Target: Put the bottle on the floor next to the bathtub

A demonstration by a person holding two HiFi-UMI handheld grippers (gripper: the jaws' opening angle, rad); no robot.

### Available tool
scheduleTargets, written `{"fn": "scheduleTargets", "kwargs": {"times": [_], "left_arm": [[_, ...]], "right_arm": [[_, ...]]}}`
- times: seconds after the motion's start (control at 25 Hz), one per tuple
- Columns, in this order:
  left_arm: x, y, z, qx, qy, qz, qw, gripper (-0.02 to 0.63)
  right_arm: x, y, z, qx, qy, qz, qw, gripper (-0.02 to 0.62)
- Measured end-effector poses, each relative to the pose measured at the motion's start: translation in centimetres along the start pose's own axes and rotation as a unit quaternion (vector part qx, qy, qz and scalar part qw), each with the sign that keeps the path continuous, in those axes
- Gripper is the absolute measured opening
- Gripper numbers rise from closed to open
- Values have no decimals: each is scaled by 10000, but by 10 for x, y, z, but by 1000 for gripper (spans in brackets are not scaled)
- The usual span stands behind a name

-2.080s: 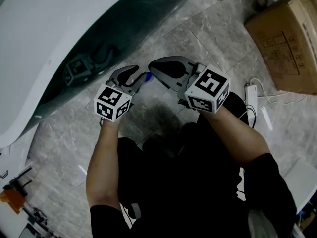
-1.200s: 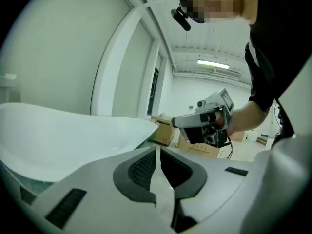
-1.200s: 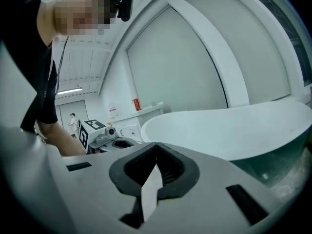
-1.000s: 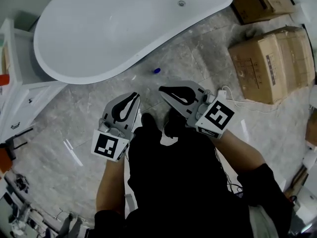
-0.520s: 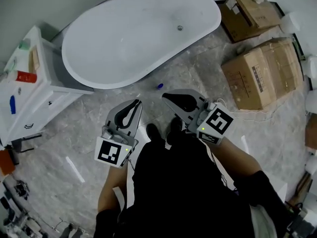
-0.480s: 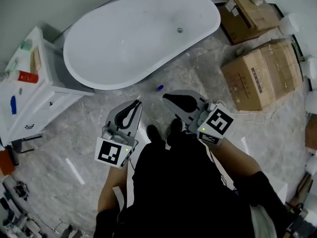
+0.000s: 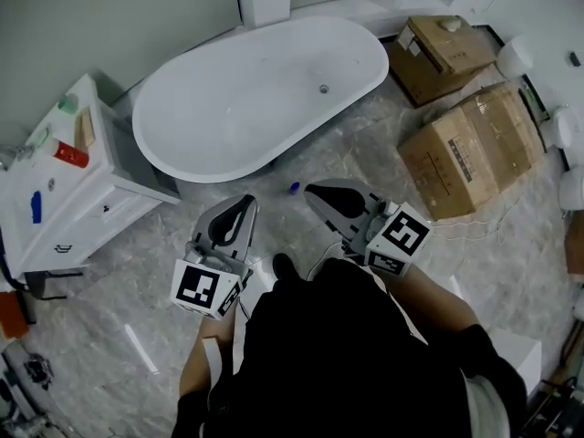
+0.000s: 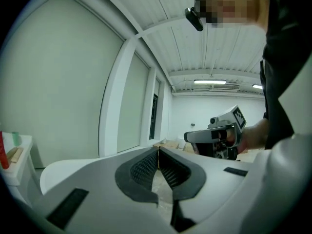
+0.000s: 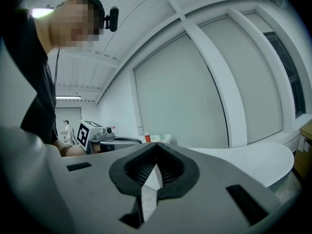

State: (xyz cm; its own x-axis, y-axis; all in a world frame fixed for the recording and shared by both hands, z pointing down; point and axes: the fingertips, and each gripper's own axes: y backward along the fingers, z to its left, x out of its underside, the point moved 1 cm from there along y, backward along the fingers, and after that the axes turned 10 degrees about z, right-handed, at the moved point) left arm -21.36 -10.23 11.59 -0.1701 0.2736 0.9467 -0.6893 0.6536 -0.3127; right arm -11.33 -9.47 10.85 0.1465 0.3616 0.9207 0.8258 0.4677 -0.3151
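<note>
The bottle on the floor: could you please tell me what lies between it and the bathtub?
Nothing does: the head view shows only bare floor between the bottle and the bathtub.

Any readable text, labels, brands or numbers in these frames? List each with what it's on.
Nothing reads as a word or number.
Print on the large cardboard box: too small and blurred to read.
Label on the red bottle: too small to read.
On the left tool cube and the right tool cube: square patterns only, no words.
</note>
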Motion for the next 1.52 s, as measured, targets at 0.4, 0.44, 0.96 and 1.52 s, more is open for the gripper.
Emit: {"fn": "scheduleTargets", "kwargs": {"times": [0.4, 0.44, 0.96, 1.52], "left_arm": [[-31, 6, -85, -103, -8, -109, 9999, 17], [-33, 3, -98, -127, 16, -110, 9999, 17], [-61, -19, -219, -416, 31, -65, 9991, 18], [-62, 19, -157, -717, -34, -116, 9974, 18]], "right_arm": [[-8, 87, 20, -72, 362, -368, 9986, 28], [-7, 100, 20, -54, 397, -447, 9982, 28], [7, 242, 14, 59, 524, -917, 9944, 28], [-10, 210, 20, 255, 572, -851, 9944, 28]]}}
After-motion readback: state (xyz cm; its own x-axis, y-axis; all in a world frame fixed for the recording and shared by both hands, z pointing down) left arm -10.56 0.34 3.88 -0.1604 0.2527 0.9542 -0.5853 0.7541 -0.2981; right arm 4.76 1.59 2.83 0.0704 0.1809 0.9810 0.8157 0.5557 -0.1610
